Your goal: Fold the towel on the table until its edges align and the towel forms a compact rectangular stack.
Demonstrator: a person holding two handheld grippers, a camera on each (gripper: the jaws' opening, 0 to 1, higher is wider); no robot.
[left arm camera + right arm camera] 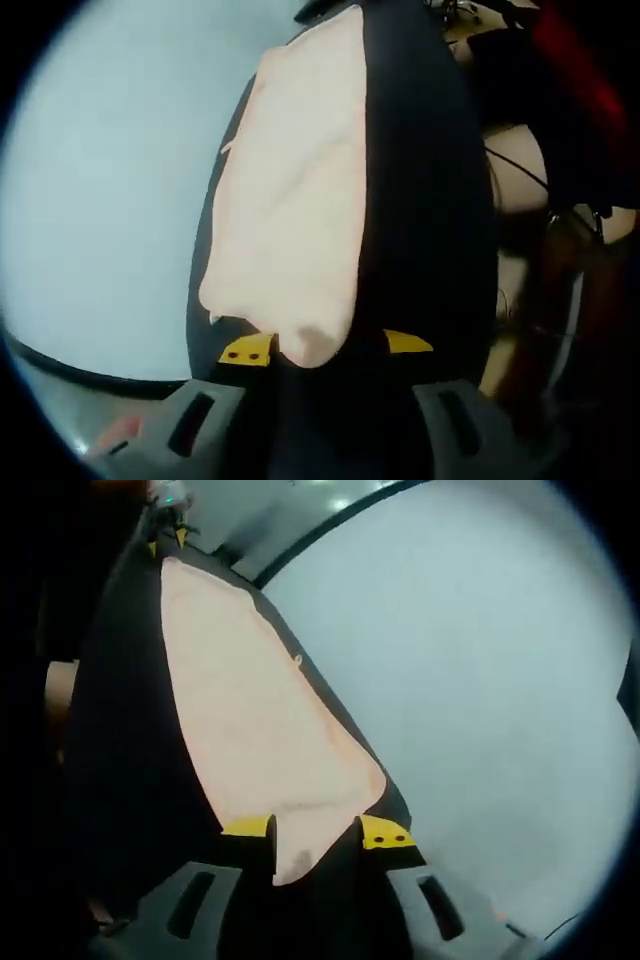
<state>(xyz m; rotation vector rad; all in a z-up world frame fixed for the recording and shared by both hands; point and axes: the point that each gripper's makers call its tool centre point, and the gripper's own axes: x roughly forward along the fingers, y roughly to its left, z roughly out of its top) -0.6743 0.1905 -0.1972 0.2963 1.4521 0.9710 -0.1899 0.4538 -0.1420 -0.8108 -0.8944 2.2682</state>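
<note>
The peach towel (290, 200) (250, 720) hangs stretched from centre frame toward the bottom of both views, over the pale table (100, 200) (480, 680). Left gripper (325, 352) and right gripper (315, 838) each pinch a corner, apparently to keep the edge taut for folding

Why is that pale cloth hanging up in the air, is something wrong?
Nothing looks wrong. The peach towel is stretched between the two tongs, left and right, each pinching one end, lifted above the pale table. No tears or spills show.
</note>
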